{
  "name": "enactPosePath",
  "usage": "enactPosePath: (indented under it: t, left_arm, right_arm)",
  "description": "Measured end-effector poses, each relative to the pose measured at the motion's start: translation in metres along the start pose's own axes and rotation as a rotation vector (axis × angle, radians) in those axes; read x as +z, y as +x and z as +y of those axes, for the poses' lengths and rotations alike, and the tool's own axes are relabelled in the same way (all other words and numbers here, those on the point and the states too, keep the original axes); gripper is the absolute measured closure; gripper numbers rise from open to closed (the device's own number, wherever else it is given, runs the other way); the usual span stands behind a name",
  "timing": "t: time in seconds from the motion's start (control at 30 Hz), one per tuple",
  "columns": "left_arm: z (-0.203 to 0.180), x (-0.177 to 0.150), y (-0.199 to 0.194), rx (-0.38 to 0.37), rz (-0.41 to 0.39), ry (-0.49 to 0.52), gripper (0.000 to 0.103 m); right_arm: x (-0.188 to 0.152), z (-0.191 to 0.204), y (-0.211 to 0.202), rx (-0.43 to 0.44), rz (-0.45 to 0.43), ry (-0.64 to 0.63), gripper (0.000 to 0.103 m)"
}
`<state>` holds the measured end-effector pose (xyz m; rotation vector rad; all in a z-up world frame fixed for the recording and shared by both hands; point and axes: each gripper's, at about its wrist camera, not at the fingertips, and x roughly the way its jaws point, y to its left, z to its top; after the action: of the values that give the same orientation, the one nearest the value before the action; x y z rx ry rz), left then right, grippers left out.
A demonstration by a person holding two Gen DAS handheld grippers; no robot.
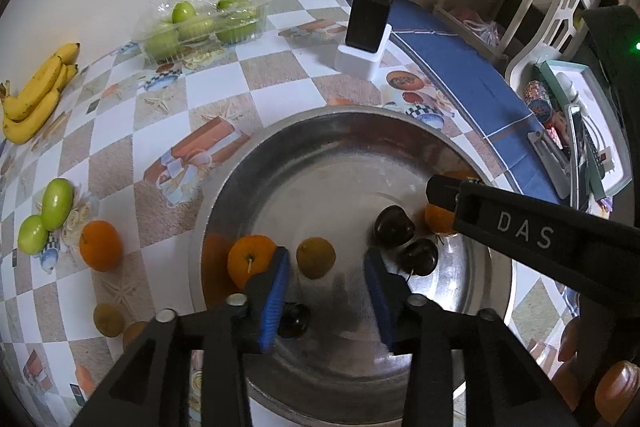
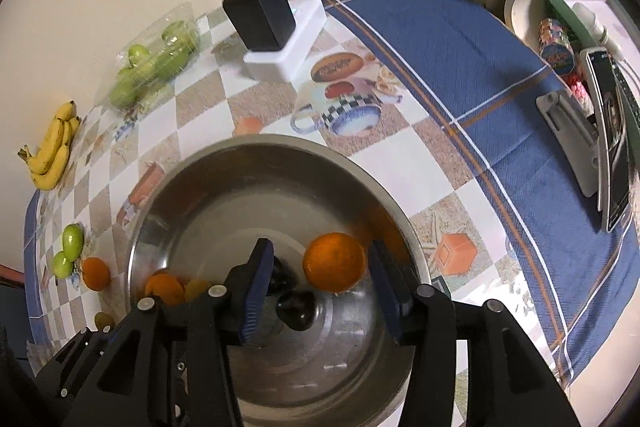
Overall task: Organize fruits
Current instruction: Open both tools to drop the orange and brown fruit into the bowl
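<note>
A steel bowl (image 1: 280, 155) (image 2: 192, 195) holds two oranges (image 1: 250, 261) (image 2: 334, 261), a brownish fruit (image 1: 315, 257) and dark plums (image 1: 394, 227) (image 2: 296, 309). My left gripper (image 1: 326, 291) is open and empty above the bowl, with the brownish fruit just ahead between its fingers. My right gripper (image 2: 320, 287) is open above the bowl, with an orange between its fingers near the right one; I cannot tell whether it touches. The right gripper's arm shows in the left wrist view (image 1: 520, 227).
On the checkered cloth lie bananas (image 1: 36, 95) (image 2: 52, 151), green fruits in a clear box (image 1: 200, 21) (image 2: 154, 61), two loose green fruits (image 1: 46, 215) (image 2: 69, 247), an orange (image 1: 100, 245) (image 2: 95, 273) and a brownish fruit (image 1: 108, 319). A black charger on a white base (image 1: 366, 31) (image 2: 276, 27) stands behind.
</note>
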<state>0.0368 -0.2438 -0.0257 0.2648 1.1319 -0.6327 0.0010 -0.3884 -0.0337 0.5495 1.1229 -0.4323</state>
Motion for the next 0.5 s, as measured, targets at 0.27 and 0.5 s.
enactPosePath:
  t: [0.27,0.5]
  left_arm:
    - [0.016,0.005,-0.012,0.018,-0.015,-0.051,0.045]
    - [0.055,0.006,-0.023,0.079,-0.024,-0.173,0.035]
  right_arm:
    - [0.000,0.004,-0.002,0.009,-0.004,-0.013,0.052]
    - [-0.003,0.014,0.001,0.007,0.014,-0.048,0.047]
